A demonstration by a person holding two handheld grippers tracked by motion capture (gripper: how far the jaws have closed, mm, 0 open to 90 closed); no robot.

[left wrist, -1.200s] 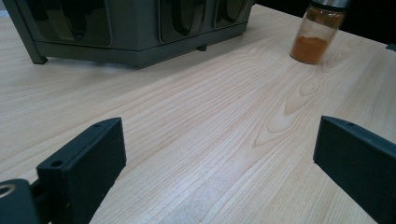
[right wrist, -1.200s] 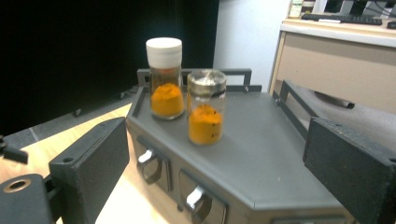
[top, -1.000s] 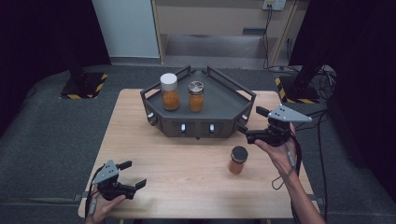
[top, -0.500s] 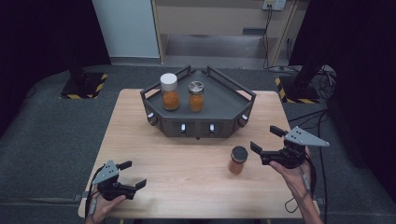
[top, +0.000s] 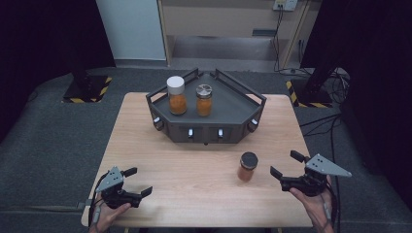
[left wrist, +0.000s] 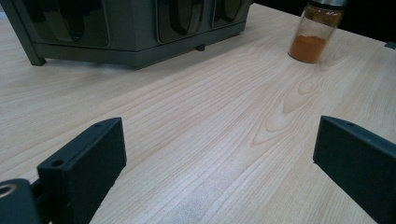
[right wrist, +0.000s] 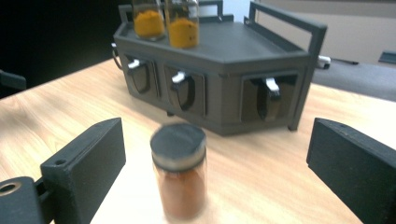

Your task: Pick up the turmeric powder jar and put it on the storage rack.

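Moved since a second ago: right gripper [top: 288, 165] down from beside the rack's right corner to the near right of the table [top: 145, 145], now at about three o'clock of the black-lidded jar [top: 248, 166]; left gripper [top: 138, 181] unchanged at the near left corner. Both sets of jaws spread wide, gripping nothing.

Standing upright on bare wood, that jar, just in front of the dark rack [top: 233, 114] at its five o'clock, apart from it and near the right gripper's tips. On the rack's top, a white-capped jar [top: 176, 95] and a metal-capped jar [top: 204, 100] side by side.

Probably lining up for a grasp on the loose jar. Best done by sliding in level from three o'clock, centring the glass body between the jaws below the lid, then closing squarely so as not to tip it. In the right gripper view the jar [right wrist: 179, 172] sits left of centre, nearer the left jaw, so worth shifting across first.

Blurred in that view: the jar's outline and base. Cut off in the left gripper view: the jar's lid [left wrist: 327, 2] and the rack's top. Contents of the rack's front compartments too dark to read.
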